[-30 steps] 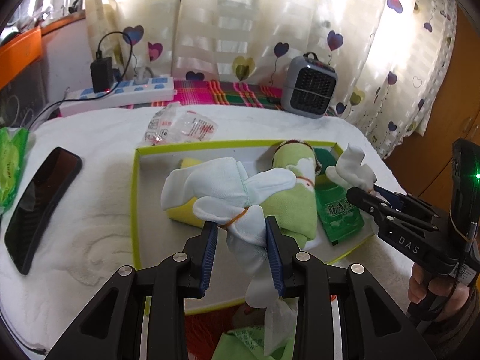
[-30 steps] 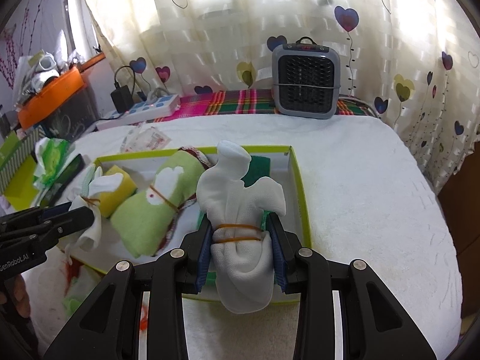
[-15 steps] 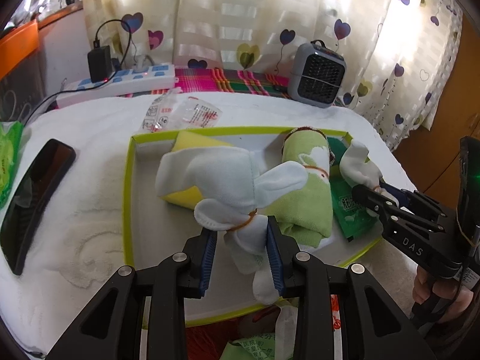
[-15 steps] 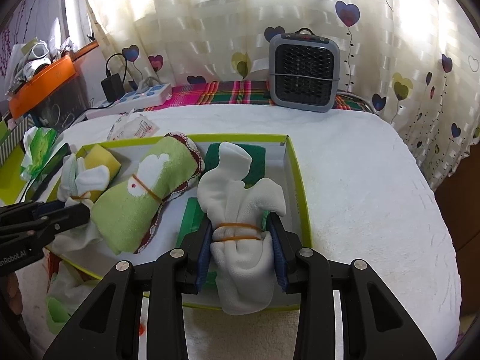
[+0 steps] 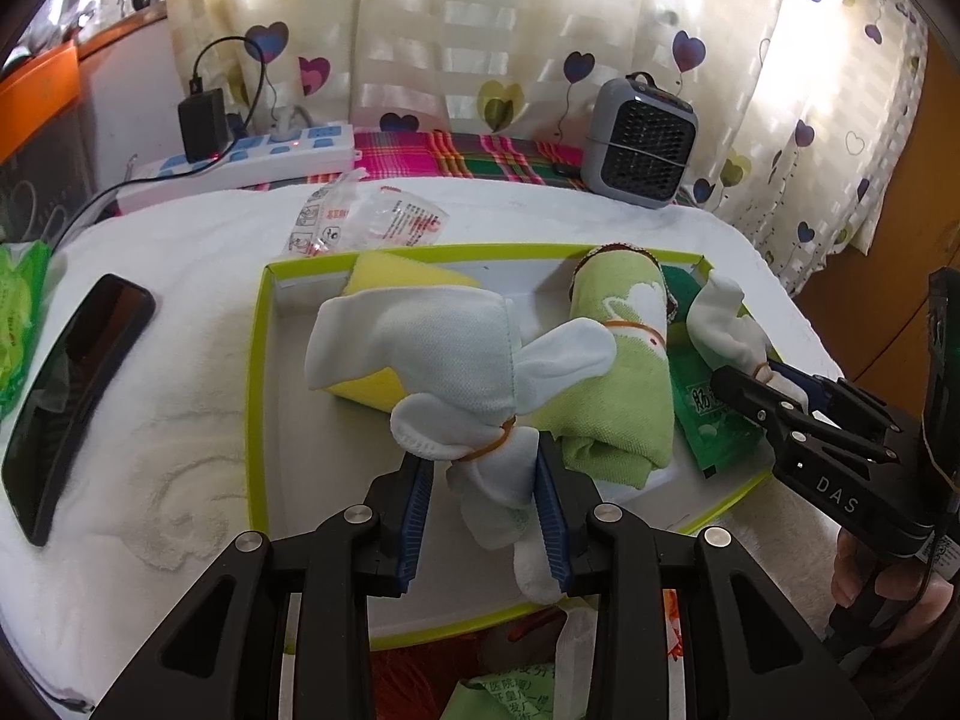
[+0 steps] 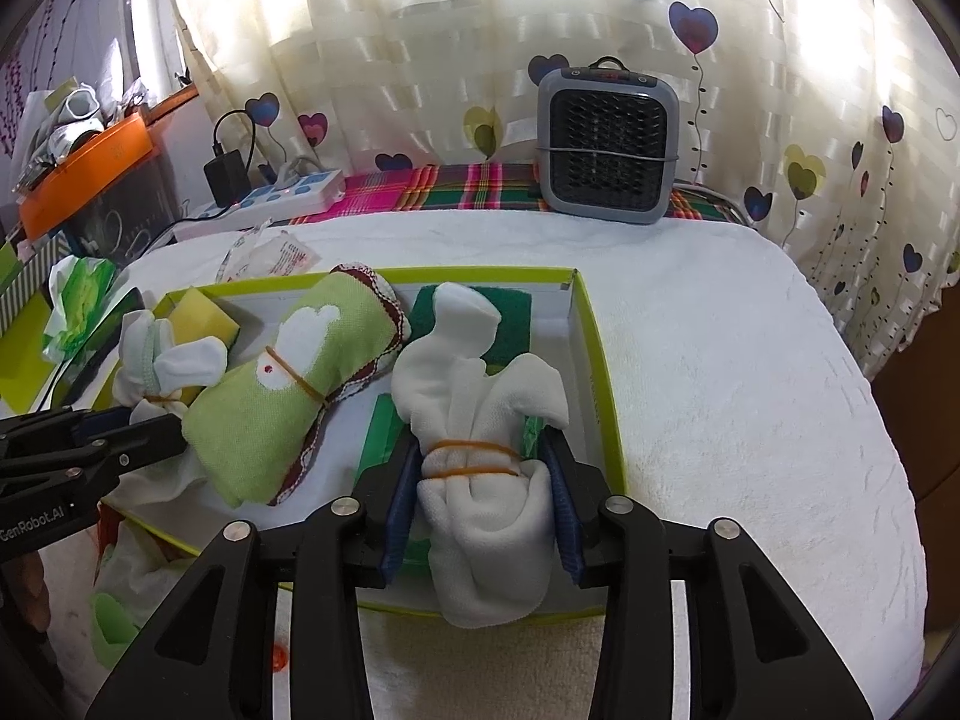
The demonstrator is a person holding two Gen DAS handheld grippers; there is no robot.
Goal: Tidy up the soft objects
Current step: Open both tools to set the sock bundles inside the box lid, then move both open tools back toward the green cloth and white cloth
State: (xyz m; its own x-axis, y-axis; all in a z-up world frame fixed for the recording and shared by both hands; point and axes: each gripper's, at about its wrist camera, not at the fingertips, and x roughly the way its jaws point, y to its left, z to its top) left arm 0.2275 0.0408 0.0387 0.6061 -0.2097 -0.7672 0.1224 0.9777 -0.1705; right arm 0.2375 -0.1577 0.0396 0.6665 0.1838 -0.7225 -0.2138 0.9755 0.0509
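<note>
A lime-rimmed white tray holds a yellow sponge, a rolled green towel and a green packet. One banded white sock bundle lies across the sponge. Its tail sits between the pads of my left gripper, whose jaws are opening; the right pad touches it and the left pad stands just off. A second banded sock bundle rests at the tray's right end. My right gripper is opening around it, with a slim gap at its right pad.
A black phone and a green tissue pack lie left of the tray. Behind it are a crumpled plastic wrapper, a power strip and a small grey heater. A hand holds the right gripper's handle.
Both sock bundles have come down into the tray. The right jaws have parted visibly around their bundle; the left jaws have eased slightly.
</note>
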